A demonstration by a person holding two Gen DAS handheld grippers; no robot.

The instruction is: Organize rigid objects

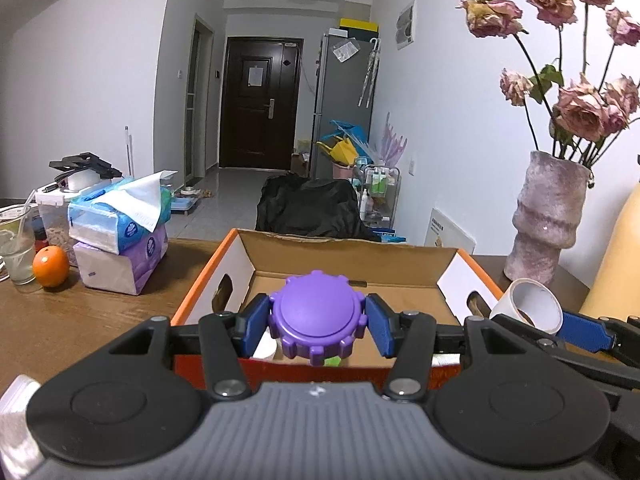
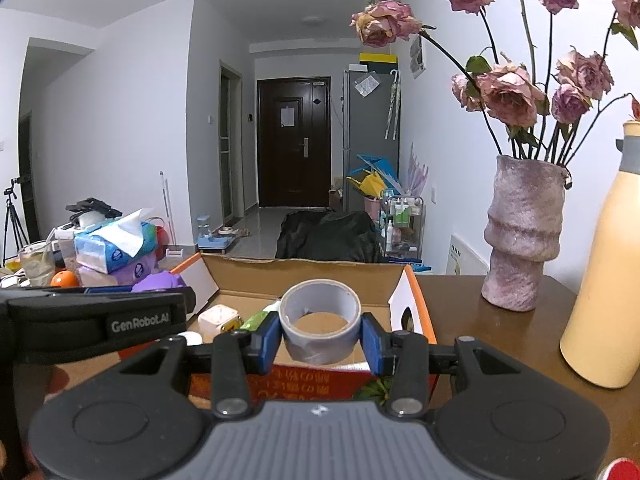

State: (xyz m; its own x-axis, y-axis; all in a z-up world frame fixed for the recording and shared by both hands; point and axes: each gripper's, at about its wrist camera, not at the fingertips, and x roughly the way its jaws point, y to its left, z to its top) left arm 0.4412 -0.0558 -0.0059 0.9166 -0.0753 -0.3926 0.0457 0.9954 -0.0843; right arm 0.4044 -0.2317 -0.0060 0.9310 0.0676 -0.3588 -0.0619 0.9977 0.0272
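Our left tool [image 1: 316, 320] clamps a purple knob [image 1: 316, 316], our right tool [image 2: 320, 336] a grey tape roll [image 2: 320, 320] (both above the near edge of the cardboard box [image 2: 312, 276]).

One cardboard box [image 1: 240, 256], two tissue packs [image 1: 120, 220], one orange [image 1: 50, 266], one vase [image 1: 548, 216], one yellow bottle [image 2: 600, 272].

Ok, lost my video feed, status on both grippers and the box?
Left gripper shut on purple cap. Right gripper shut on tape roll. Both held over open box, which already holds small items. Nothing in the way.
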